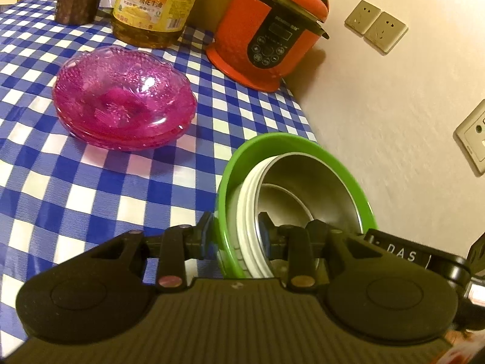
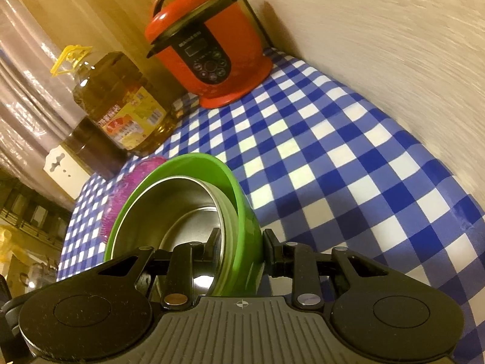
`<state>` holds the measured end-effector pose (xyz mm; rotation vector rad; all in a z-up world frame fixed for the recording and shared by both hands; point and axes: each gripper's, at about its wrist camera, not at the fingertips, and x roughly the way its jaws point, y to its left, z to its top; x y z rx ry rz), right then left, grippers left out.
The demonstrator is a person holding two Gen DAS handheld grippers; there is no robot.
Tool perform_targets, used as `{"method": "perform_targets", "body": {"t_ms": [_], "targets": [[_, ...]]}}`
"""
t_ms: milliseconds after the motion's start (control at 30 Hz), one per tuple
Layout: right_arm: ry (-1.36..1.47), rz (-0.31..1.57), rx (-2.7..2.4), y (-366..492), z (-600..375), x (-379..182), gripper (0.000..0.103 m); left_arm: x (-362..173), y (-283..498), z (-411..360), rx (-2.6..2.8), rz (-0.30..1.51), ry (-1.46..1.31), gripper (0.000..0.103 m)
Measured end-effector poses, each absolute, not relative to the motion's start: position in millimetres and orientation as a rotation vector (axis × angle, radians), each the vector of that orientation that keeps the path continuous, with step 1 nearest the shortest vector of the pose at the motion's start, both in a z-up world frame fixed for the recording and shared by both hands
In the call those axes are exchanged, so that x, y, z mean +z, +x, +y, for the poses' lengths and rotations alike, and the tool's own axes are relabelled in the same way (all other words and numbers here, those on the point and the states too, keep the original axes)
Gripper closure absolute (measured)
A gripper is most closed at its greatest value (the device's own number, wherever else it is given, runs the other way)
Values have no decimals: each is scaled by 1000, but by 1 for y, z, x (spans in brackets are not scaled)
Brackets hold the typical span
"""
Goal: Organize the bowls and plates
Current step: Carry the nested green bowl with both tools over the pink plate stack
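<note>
Nested bowl stack: a green bowl [image 1: 303,142] holding white-rimmed steel bowls [image 1: 318,188], carried tilted above the checked tablecloth [image 1: 75,182] near the wall [image 1: 379,106]. The stack is held from two opposite sides. The left gripper [image 1: 235,236] straddles the rims on one side, one finger outside the green wall, the other inside the steel bowl, jaws closed on the stacked rims. The right gripper [image 2: 241,247] does the same on the far side; in its view one finger sits inside the steel bowl [image 2: 169,209] and the other outside the green bowl [image 2: 224,176], apparently clamped, though contact of the outer pad is not wholly clear.

Handling, as a judgement: rigid, thin-walled pieces, probably moderate in weight as a stack. The polished steel looks slippery, and loosely nested bowls may shift or rattle when tipped. The rim is the sensible hold, pinching all layers together so none slides free. Level carriage would lessen slipping.

Surroundings: a stack of pink glass dishes [image 1: 124,100] rests on the cloth, well apart from the bowls; likely fragile, to be set down against gently. Beyond stand an oil bottle [image 1: 154,6] and a red pressure cooker [image 1: 269,27], with wall sockets [image 1: 376,30] on the wall.
</note>
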<state>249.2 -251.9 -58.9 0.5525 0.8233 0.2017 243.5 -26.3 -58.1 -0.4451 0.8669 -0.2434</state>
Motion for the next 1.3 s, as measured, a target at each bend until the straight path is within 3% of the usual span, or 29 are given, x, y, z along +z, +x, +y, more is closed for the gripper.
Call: {"method": "perform_targets", "body": {"t_ms": [1300], "targets": [[461,802,417,288,-154,-21,74,-18,239,70,-73,737,-508,75]]}}
